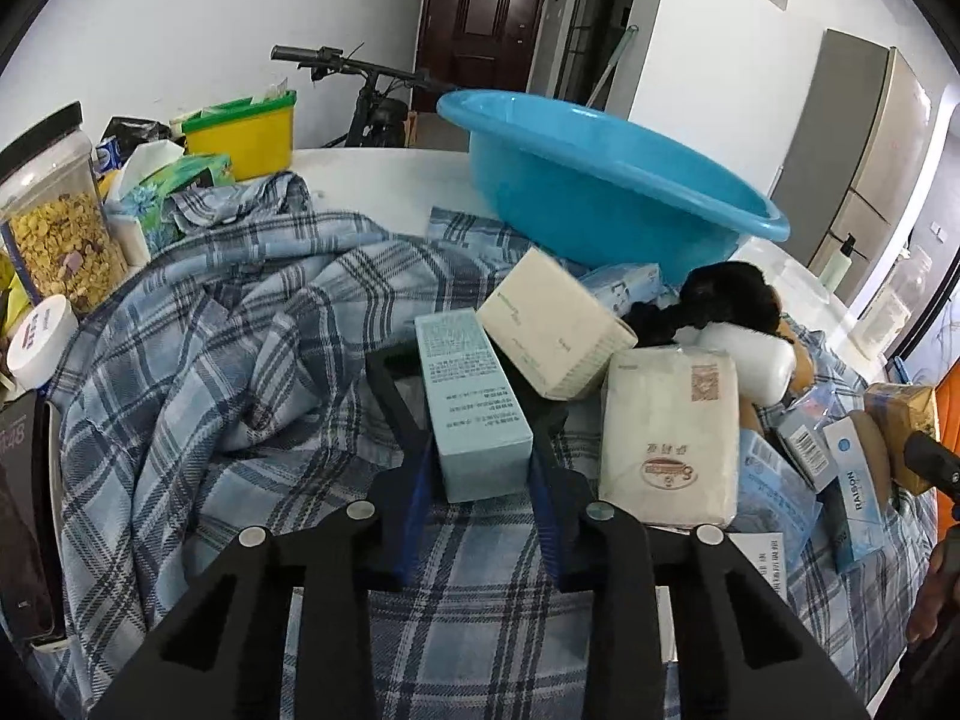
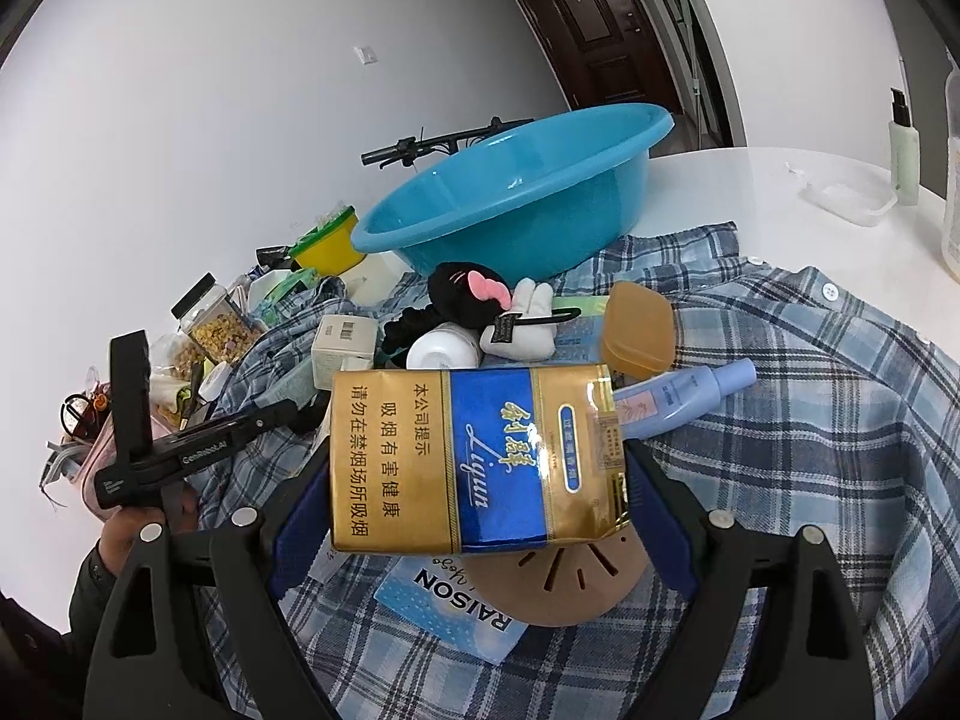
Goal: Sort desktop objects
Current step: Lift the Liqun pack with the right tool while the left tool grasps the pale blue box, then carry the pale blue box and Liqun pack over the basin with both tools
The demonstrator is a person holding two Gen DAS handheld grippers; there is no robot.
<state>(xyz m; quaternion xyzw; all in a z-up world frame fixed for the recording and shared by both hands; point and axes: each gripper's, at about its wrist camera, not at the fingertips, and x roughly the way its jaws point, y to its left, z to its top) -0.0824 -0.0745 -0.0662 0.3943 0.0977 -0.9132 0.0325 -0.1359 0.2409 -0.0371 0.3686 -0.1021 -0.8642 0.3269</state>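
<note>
Liqun cigarette carton (image 2: 474, 459) is clamped in my right gripper (image 2: 480, 480) above the plaid shirt (image 2: 810, 396), while my left gripper (image 1: 480, 450) has its 2 fingers closed on a pale blue box (image 1: 474, 408) near the blue basin (image 1: 600, 192).

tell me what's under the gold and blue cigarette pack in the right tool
Below the cigarette pack show a tan slotted disc and a blue RAISON packet on the plaid shirt; their middles are covered.
</note>
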